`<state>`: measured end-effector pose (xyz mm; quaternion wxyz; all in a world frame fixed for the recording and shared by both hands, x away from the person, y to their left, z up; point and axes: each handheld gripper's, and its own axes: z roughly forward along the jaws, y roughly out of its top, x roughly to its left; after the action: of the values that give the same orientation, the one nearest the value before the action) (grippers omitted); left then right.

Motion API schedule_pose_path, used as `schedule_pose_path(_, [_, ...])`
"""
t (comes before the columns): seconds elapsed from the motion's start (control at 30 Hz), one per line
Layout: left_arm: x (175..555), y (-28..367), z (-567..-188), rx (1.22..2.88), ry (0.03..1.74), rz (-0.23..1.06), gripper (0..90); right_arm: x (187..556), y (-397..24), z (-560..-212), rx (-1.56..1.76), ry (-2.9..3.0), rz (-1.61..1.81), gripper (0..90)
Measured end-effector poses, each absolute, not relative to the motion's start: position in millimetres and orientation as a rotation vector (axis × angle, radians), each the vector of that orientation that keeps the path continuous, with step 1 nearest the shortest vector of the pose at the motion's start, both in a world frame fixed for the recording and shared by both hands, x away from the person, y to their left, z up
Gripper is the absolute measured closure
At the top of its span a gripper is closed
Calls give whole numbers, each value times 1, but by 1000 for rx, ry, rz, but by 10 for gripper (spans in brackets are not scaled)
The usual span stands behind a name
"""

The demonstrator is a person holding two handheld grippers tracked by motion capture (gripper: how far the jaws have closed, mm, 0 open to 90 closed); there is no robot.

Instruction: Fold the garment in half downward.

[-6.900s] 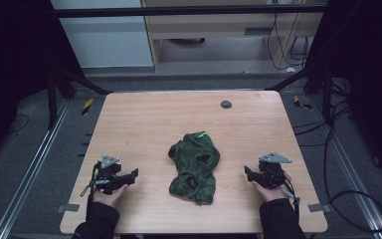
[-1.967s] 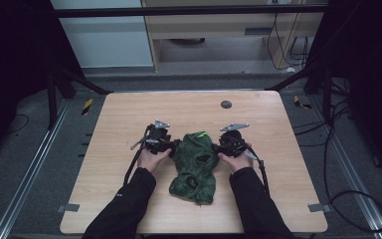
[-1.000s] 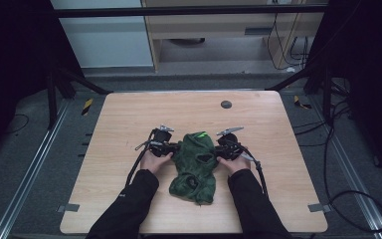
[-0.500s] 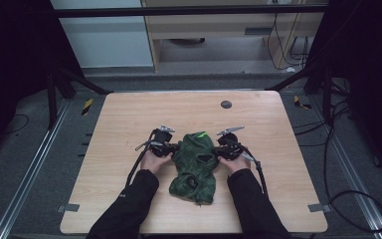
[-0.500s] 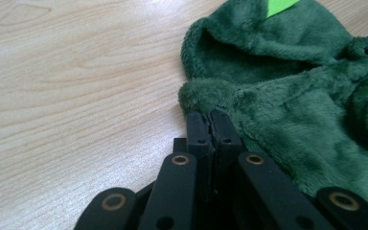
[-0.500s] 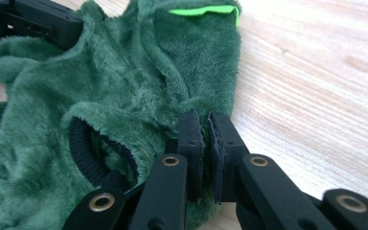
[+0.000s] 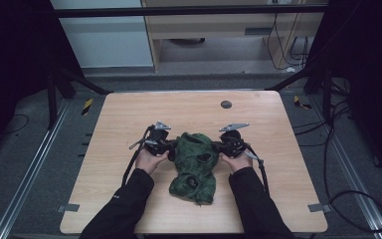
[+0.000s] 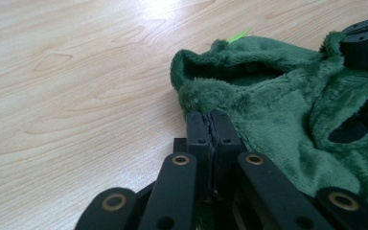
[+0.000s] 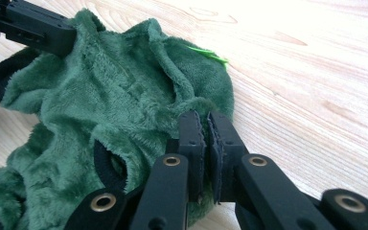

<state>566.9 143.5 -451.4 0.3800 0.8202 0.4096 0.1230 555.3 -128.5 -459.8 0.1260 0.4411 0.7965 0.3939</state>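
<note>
A dark green fleece garment (image 7: pixel 195 167) lies crumpled in the middle of the wooden table (image 7: pixel 129 114). My left gripper (image 7: pixel 170 149) is at the garment's upper left edge. In the left gripper view the left gripper (image 8: pixel 212 120) is shut on a fold of the fleece rim (image 8: pixel 206 93). My right gripper (image 7: pixel 220 147) is at the upper right edge. In the right gripper view the right gripper (image 9: pixel 206 122) has just been closing and pinches the fleece (image 9: pixel 124 96). A bright green tag (image 9: pixel 211 55) sticks out at the garment's far edge.
A small dark round disc (image 7: pixel 226 104) sits on the table near its far edge. Black cables (image 7: pixel 258 169) trail from both grippers over the front of the table. Metal frame rails (image 7: pixel 30 174) run along both sides on the floor.
Both hands came from the table's front corners to the garment's top. Within the last second the jaws closed on the fleece and the left side has lifted slightly.
</note>
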Motion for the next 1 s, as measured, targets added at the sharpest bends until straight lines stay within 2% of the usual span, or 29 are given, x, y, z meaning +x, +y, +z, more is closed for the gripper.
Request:
schedule_pose_path(0.43, [543, 150, -431, 2079, 969, 330, 888, 545, -126, -445, 1206, 2318, 1177, 855])
schedule_pose_path(1.0, [520, 152, -430, 2090, 927, 304, 888, 523, -125, -435, 1116, 2342, 1190, 855])
